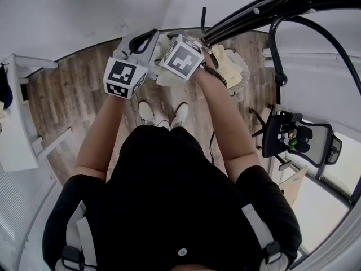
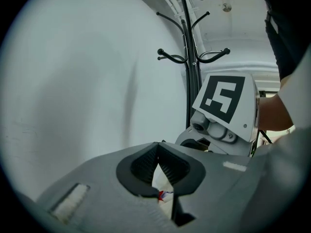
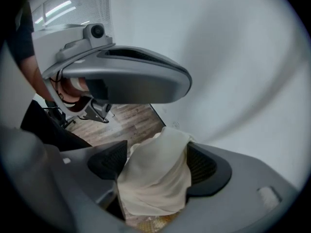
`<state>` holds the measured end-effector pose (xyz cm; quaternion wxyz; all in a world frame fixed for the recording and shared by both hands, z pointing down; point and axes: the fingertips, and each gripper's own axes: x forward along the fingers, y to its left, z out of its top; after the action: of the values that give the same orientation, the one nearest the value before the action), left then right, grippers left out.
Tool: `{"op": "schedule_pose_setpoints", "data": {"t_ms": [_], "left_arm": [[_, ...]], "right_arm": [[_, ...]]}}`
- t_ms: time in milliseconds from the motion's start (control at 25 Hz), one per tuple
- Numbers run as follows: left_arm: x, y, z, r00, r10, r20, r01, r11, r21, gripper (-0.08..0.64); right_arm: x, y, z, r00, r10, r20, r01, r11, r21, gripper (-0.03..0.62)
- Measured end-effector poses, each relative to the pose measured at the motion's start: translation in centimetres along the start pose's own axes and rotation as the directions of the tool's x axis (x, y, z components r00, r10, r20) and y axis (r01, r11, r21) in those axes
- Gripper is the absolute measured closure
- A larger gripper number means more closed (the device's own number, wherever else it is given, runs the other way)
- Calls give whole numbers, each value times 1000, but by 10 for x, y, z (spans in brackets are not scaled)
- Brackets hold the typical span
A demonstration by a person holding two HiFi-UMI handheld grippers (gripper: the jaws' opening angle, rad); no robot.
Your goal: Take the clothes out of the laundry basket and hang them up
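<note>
Head view and both gripper views: cream garment (image 3: 158,188) gripped at two spots, close to coat rack (image 2: 187,57).
Left hand-held gripper (image 2: 158,168) is clamped tight on a thin pale edge of the garment, w/ a small red-and-blue label showing btwn the pads; it points roughly level toward the black coat rack by the white wall. Right hand-held gripper (image 3: 155,165) pinches a thick bunched fold of the cream cloth, pads pressing both sides, tilted steeply down over the wood floor (image 1: 67,95). Both are close together in front of the person. Laundry basket (image 1: 245,78) stands on the floor just beyond the right arm, w/ cream fabric inside. Office chair (image 1: 302,137) is well off to the right.
</note>
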<state>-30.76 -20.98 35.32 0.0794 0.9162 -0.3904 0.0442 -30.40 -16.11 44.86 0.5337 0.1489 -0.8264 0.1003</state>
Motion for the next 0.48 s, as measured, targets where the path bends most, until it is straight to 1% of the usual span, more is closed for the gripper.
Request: {"op": "schedule_pose_setpoints", "data": {"t_ms": [280, 480], "left_arm": [[9, -7, -22, 999, -31, -39, 30, 999, -14, 558], [13, -13, -29, 997, -46, -56, 46, 999, 0, 558]], "right_arm": [[4, 4, -4, 1000, -1, -7, 1, 999, -33, 204], [5, 3, -5, 1000, -12, -4, 12, 999, -40, 199]]}}
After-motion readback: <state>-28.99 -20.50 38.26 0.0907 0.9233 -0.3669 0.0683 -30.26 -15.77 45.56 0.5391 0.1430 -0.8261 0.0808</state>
